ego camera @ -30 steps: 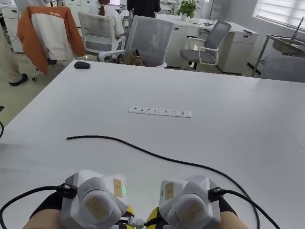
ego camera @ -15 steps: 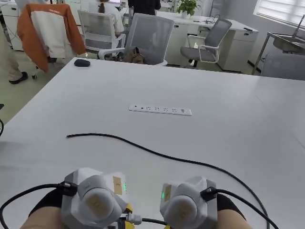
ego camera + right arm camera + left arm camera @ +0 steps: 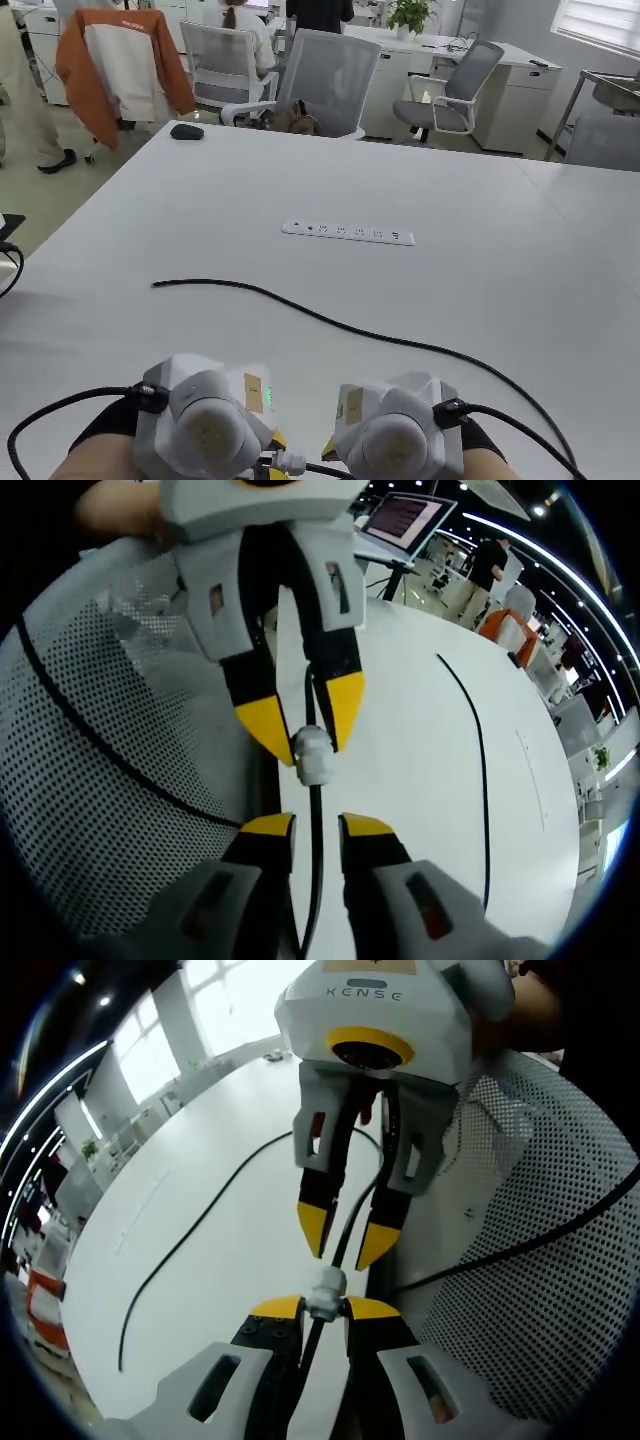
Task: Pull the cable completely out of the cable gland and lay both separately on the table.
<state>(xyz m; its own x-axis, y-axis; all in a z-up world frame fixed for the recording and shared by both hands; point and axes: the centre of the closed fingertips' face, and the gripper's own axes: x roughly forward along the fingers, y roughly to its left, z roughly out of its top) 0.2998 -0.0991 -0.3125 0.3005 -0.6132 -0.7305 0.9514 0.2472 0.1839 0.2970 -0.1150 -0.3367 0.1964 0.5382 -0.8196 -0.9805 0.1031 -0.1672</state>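
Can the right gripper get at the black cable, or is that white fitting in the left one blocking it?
Probably yes. The right gripper has its open jaws either side of the cable, just short of the cable gland pinched by the left gripper. Nothing sits between jaws and cable.

The right hand-held gripper [image 3: 315, 825] has drawn slightly back from the cable gland [image 3: 325, 1292], baring cable [image 3: 315, 870].

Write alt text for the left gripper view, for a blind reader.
The left gripper clamps a small white plastic cable gland threaded on a thin black cable. The right gripper faces it, jaws loosely straddling the cable just beyond, above a white tabletop.
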